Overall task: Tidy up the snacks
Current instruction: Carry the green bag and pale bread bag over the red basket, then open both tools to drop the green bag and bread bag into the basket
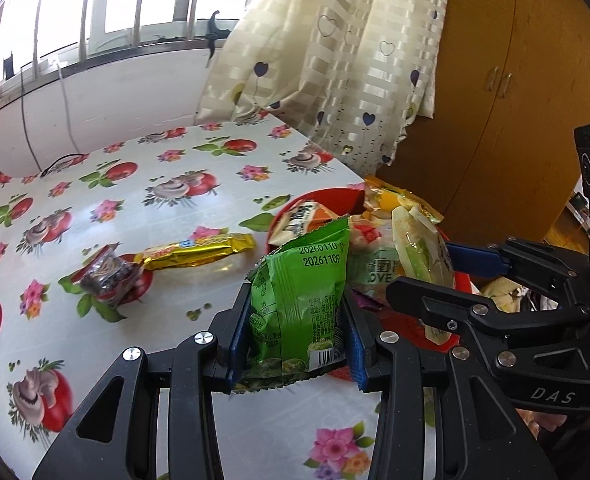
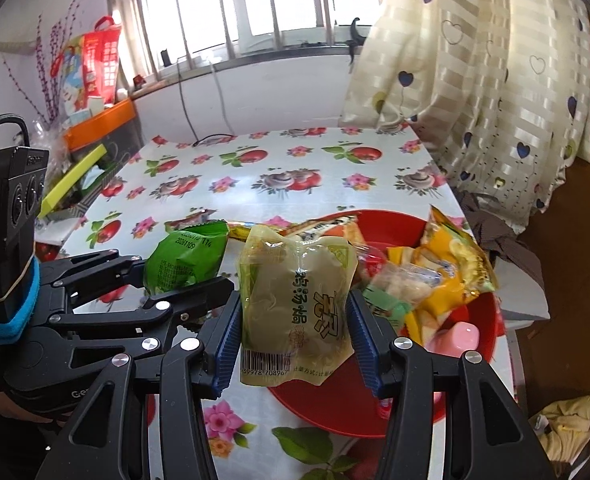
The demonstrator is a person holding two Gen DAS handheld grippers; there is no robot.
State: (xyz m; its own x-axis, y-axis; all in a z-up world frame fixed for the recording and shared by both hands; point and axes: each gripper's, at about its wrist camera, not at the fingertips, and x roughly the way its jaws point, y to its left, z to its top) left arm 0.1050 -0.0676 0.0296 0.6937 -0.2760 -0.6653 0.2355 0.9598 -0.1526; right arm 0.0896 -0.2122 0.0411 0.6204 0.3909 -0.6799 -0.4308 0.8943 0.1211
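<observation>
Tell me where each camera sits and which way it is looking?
Left wrist: rides on the left claw, looking forward over the flowery table toward the window; its own fingers pinch a green packet, and the right claw pokes in from the right.
Right wrist: rides on the right claw, looking over the red bowl toward the window; its fingers pinch a pale yellow packet, with the left claw at left.
Both show: green packet, pale yellow packet, red bowl, table, curtain.

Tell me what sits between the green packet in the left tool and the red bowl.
Nothing visible blocks it. The left tool grips the green packet beside the red bowl; only the right tool, gripping a pale yellow-green packet, crowds the bowl's near side.
</observation>
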